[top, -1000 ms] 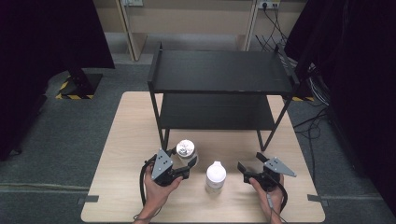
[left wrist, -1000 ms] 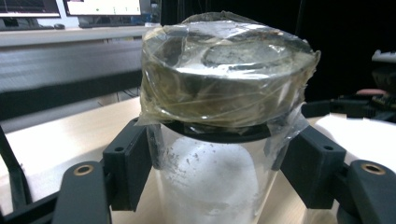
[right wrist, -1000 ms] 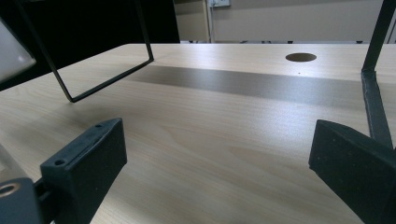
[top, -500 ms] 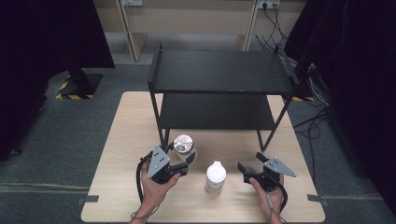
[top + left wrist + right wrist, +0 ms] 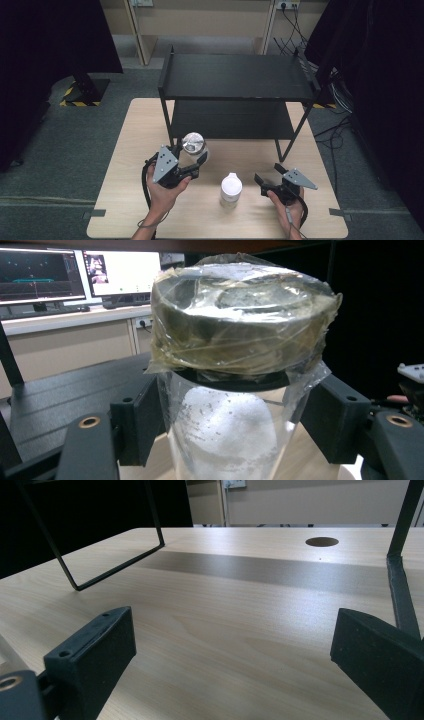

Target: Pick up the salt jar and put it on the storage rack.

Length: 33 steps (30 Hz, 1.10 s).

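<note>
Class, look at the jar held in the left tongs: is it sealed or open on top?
Sealed. The jar carries a lid wrapped in clear film, with white powder inside, between the left tongs.

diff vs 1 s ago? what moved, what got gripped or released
The left gripper, shut on the clear jar throughout, has carried it a little toward the black shelf rack. Nothing was released. The white bottle and the open right gripper have stayed where they were on the table.

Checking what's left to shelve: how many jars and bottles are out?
2. A jar of white powder held in the left tool; a white bottle standing on the table.
</note>
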Tool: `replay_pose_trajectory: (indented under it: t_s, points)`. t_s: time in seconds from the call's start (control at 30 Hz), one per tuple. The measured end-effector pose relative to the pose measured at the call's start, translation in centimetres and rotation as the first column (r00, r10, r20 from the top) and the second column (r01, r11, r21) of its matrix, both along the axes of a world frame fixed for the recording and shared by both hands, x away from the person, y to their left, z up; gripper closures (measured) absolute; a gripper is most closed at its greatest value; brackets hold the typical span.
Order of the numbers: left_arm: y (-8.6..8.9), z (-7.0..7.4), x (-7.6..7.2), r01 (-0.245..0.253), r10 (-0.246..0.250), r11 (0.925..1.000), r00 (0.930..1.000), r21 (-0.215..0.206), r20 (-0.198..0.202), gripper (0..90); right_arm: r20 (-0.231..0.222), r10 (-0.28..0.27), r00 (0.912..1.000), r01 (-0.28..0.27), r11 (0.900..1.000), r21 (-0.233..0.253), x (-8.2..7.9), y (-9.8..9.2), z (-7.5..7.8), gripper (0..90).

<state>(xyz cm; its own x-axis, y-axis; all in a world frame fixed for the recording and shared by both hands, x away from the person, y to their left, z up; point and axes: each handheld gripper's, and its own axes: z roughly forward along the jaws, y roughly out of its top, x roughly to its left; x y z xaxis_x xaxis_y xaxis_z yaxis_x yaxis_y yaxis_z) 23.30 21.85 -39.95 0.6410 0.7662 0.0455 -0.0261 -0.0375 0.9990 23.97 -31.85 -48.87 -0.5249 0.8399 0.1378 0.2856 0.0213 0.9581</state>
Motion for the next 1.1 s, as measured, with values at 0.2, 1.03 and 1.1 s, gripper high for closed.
replay_pose_trajectory:
  t_s: [0.2,1.03,1.1]
  points:
    - [-0.2,0.4,0.1,-0.016,0.016,0.9998,0.9999,-0.012,0.006,30.7,0.001,-0.001,1.0,0.001,1.0,-0.003,0.0,0.1,0.0,4.5]
    - [-0.3,4.4,0.6,-0.07,0.071,0.9975,0.9953,-0.012,0.066,30.7,0.002,0.001,1.0,-0.001,1.0,-0.005,0.0,0.1,0.0,4.5]
    - [-0.3,4.6,0.6,-0.071,0.071,0.9975,0.9951,-0.006,0.069,30.7,0.001,0.0,1.0,0.0,1.0,-0.004,0.0,0.1,0.0,4.5]
